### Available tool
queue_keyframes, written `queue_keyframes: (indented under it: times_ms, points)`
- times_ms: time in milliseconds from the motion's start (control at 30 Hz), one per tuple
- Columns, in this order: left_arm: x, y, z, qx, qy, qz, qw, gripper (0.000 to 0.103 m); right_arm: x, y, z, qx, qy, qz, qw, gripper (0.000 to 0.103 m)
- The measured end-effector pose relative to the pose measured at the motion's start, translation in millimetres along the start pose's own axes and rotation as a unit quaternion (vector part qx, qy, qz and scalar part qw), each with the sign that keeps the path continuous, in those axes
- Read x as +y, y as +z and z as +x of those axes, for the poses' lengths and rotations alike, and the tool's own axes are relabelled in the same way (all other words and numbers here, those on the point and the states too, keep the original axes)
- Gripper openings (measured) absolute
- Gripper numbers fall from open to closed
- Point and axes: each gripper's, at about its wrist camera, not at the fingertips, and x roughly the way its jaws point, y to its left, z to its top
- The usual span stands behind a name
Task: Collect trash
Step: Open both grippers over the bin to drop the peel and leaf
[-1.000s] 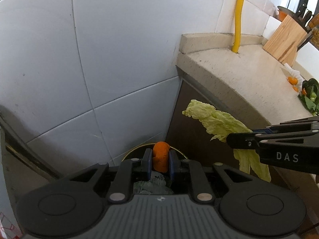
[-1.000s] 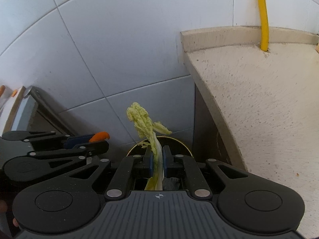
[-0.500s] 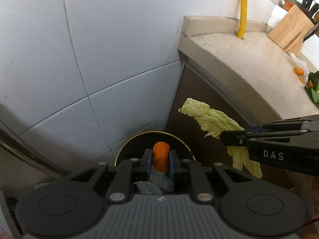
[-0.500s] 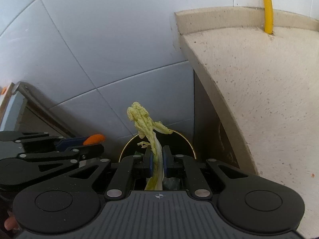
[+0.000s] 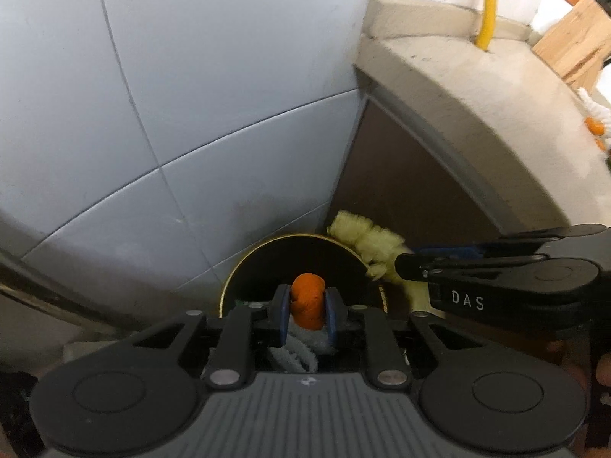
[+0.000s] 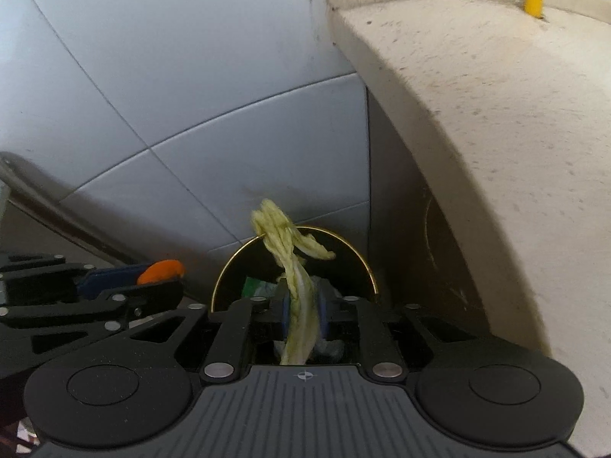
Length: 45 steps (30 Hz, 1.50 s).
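Observation:
My left gripper is shut on an orange carrot piece and holds it above a round black bin with a gold rim. My right gripper is shut on a limp yellow-green cabbage leaf above the same bin. In the left wrist view the right gripper comes in from the right with the leaf over the bin's right rim. In the right wrist view the left gripper and its carrot piece sit to the left of the bin. Crumpled paper and green scraps lie inside the bin.
A grey tiled wall stands behind the bin. A beige stone counter overhangs on the right, with a dark cabinet side below it. A yellow pipe, a wooden knife block and orange scraps sit on the counter.
Both grippers have moved down and closer to the bin, still holding the carrot piece and the cabbage leaf. The bin's opening now looks larger in both views.

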Motion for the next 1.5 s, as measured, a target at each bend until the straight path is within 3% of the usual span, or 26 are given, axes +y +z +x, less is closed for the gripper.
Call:
queue_keyframes:
  times_ms: [167,367,667,1100,1300,1500]
  points:
    - [3.3,1.5,1.4,0.000,-0.002,-0.009,1.0000,0.027,2.1,4.0,9.2,0.005,0.000,0.003,1.000,0.027]
    - [4.3,3.0,1.1,0.005,-0.004,-0.015,0.9999,0.031,1.9,4.8,8.1,0.007,-0.001,0.009,1.000,0.028]
    - [3.8,5.1,-0.5,-0.002,0.002,-0.013,0.9999,0.032,-2.1,-3.9,-16.0,-0.012,-0.003,0.008,1.000,0.032]
    - [-3.3,2.4,-15.2,-0.040,0.023,0.018,0.9988,0.033,-6.7,-19.8,-56.4,-0.041,-0.025,0.010,0.999,0.039]
    - [-8.7,0.5,-18.8,-0.048,0.029,0.035,0.9978,0.033,-10.4,-28.3,-75.4,-0.058,-0.035,0.012,0.998,0.045]
    - [-12.5,-0.2,-18.5,-0.048,0.029,0.053,0.9970,0.034,-15.6,-35.3,-95.1,-0.076,-0.052,0.014,0.996,0.061]
